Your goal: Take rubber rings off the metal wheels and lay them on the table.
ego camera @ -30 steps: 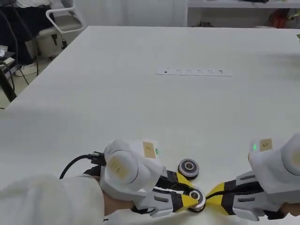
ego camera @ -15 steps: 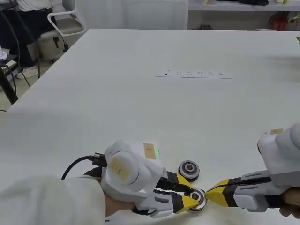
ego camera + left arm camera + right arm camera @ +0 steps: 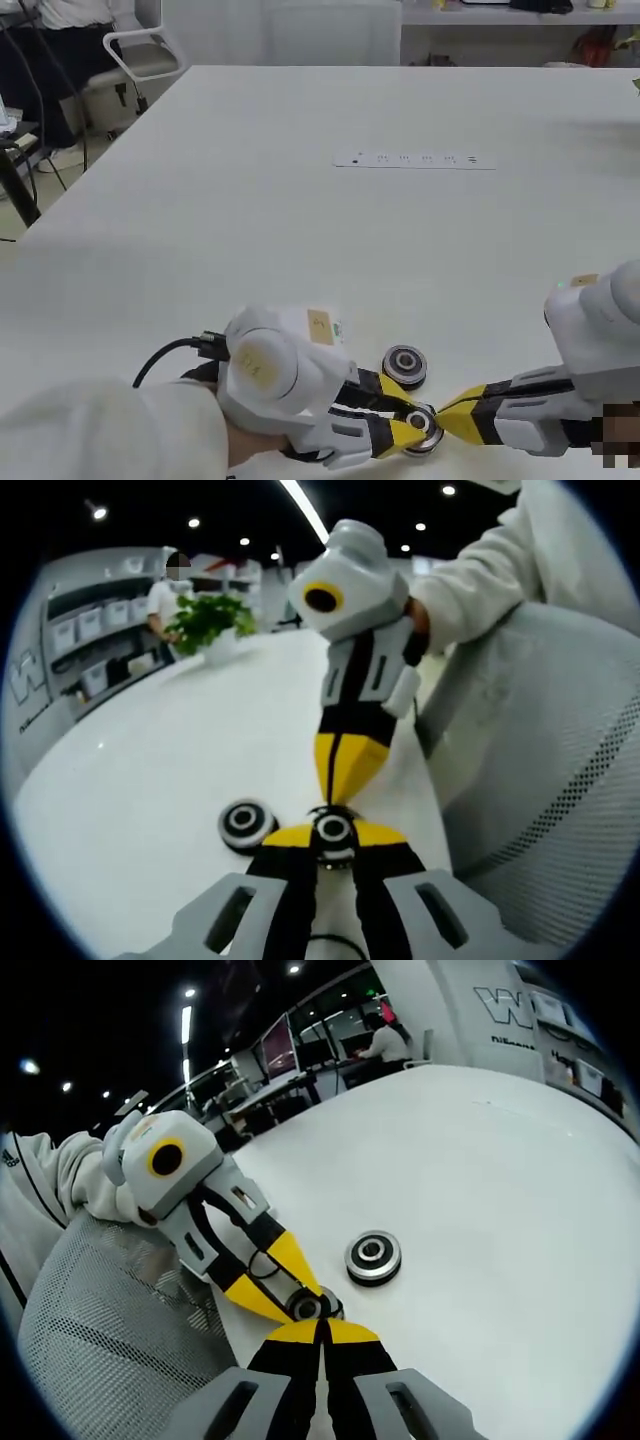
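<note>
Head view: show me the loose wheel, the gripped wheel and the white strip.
loose wheel (image 3: 405,364), head view, centre of its hub.
gripped wheel (image 3: 421,424), head view, its top face.
white strip (image 3: 415,159), head view, middle of its top.

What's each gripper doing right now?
Left gripper: closed on a metal wheel.
Right gripper: closed, tips at that wheel's rim; whether pinching anything cannot be told.
</note>
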`<state>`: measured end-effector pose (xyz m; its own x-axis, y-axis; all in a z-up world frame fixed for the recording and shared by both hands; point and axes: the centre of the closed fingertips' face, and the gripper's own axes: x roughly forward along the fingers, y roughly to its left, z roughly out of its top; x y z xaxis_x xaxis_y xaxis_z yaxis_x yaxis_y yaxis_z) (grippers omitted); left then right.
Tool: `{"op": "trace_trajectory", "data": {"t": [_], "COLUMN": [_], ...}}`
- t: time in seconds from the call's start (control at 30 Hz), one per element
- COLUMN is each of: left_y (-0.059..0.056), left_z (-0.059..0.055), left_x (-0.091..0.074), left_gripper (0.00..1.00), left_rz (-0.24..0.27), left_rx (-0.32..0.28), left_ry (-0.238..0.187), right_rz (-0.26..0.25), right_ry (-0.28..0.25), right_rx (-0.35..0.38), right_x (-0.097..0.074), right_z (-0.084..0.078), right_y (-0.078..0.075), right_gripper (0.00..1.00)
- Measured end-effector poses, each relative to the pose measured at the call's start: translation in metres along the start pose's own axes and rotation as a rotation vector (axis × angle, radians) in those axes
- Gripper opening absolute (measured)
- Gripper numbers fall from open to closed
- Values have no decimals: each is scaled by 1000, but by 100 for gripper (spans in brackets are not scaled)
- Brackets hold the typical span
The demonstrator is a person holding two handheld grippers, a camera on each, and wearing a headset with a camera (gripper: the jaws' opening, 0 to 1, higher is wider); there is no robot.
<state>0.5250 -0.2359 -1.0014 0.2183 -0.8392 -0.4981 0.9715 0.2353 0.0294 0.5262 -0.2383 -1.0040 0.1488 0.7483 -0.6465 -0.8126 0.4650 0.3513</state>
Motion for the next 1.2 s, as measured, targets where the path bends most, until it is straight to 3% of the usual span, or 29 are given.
{"op": "trace_trajectory", "data": {"t": [0.53, 0.57, 0.87, 1.0, 1.2], "left_y": [0, 0, 1, 0, -2], "left_z": [0, 0, 0, 1, 5], "left_x": [0, 0, 0, 1, -2], "left_gripper": [13, 13, 14, 14, 18], "left_rz": [3, 3, 11, 8, 2], "left_rx": [-4, -4, -10, -2, 55], "left_ry": [0, 0, -6, 15, 54], "right_rz": [45, 54, 13, 15, 17], "right_ry": [-14, -42, -19, -18, -25], "right_rx": [-30, -28, -2, 6, 26], "right_x": [1, 1, 1, 1, 0], "right_z": [4, 9, 4, 4, 4], "right_y": [11, 13, 1, 1, 0], "right_gripper": [0, 0, 0, 0, 0]}}
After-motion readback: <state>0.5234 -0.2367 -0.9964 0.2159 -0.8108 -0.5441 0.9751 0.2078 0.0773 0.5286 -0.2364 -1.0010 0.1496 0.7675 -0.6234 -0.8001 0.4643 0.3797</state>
